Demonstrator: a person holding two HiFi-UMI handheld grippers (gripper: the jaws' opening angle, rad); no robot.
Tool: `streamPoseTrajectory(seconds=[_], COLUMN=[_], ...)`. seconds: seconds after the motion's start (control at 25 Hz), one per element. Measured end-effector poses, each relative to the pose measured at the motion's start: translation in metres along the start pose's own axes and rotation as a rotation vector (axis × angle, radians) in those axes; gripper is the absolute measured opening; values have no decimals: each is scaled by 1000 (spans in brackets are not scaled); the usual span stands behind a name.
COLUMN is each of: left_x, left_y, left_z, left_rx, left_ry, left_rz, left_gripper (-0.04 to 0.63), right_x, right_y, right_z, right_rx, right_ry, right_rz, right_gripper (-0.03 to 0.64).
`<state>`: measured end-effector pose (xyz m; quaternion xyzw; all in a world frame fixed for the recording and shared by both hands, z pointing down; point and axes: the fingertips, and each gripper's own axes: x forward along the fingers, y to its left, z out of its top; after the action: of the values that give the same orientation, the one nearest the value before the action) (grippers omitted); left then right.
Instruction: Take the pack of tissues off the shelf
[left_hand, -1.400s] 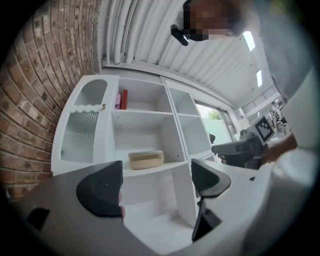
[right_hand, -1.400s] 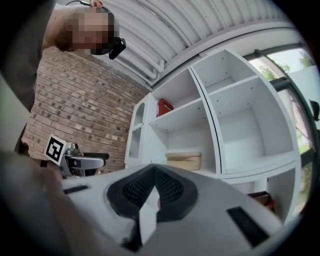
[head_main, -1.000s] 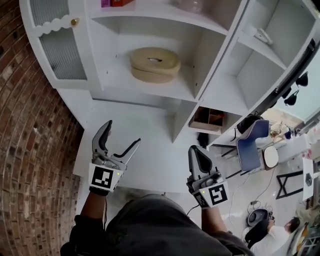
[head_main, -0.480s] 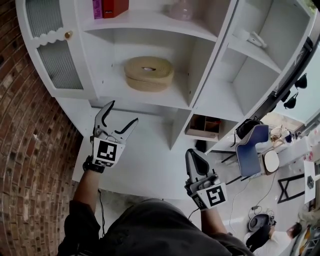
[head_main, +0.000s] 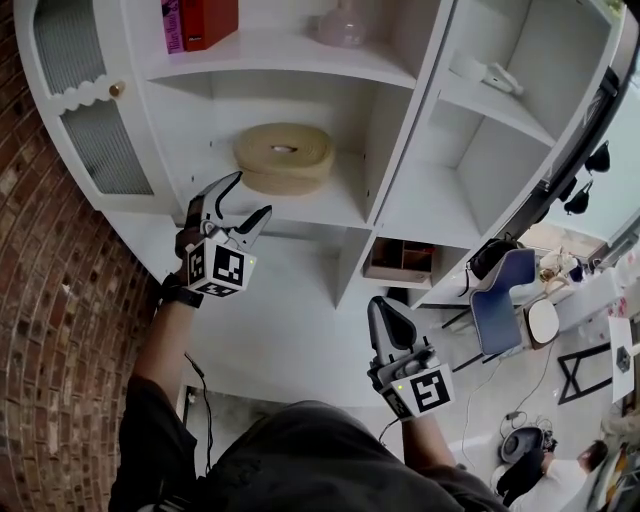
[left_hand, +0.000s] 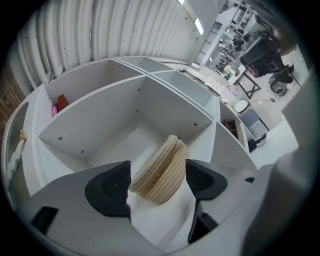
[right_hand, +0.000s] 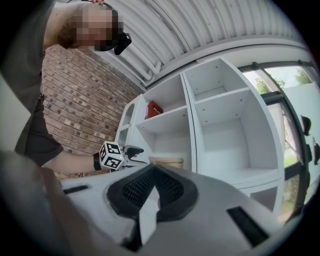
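The tissue pack (head_main: 284, 157) is a round, flat, beige woven thing lying on the middle shelf of the white shelf unit (head_main: 300, 205). In the left gripper view the pack (left_hand: 160, 172) lies straight ahead, beyond the jaw tips. My left gripper (head_main: 250, 196) is raised in front of that shelf, just short of the pack. Its jaws are closing but still stand apart, with nothing touching the pads. My right gripper (head_main: 385, 308) hangs lower, at the right, shut and empty. From the right gripper view I see the left gripper (right_hand: 131, 152) beside the pack (right_hand: 166, 161).
A red book (head_main: 208, 20) and a pink one (head_main: 170, 25) stand on the upper shelf, with a glass vase (head_main: 342, 25) to their right. A cabinet door with a brass knob (head_main: 117, 90) is at the left, next to a brick wall (head_main: 40, 300). A blue chair (head_main: 508, 300) stands at the right.
My left gripper has risen from near the low counter up to the middle shelf, toward the pack, and its jaws have narrowed a little. The right gripper has hardly moved.
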<state>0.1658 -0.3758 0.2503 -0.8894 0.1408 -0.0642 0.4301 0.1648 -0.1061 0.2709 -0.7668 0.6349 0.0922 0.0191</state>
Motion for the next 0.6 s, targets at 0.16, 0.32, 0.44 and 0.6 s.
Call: streamPoseTrajectory(seconds=[0.16,0.32,0.44,0.6], left_x=[22,44,60,76], left_y=[4,7,6,2], left_z=[-2,-6,-14,-21], left_rx=[159,289,361,419], left_ry=[38,69,100,133], left_rz=[-19,-49,-88,-145], left_gripper=[338,313,287,246], right_x=[6,8,6,1], right_y=[-2,-8,-13,-22], right_z=[0,-6,-11,-13], right_rx=[3,10,15,18], right_ry=[1,11,21,33], right_rz=[4,-8,-27,-55], right_gripper=[0,0,0,0])
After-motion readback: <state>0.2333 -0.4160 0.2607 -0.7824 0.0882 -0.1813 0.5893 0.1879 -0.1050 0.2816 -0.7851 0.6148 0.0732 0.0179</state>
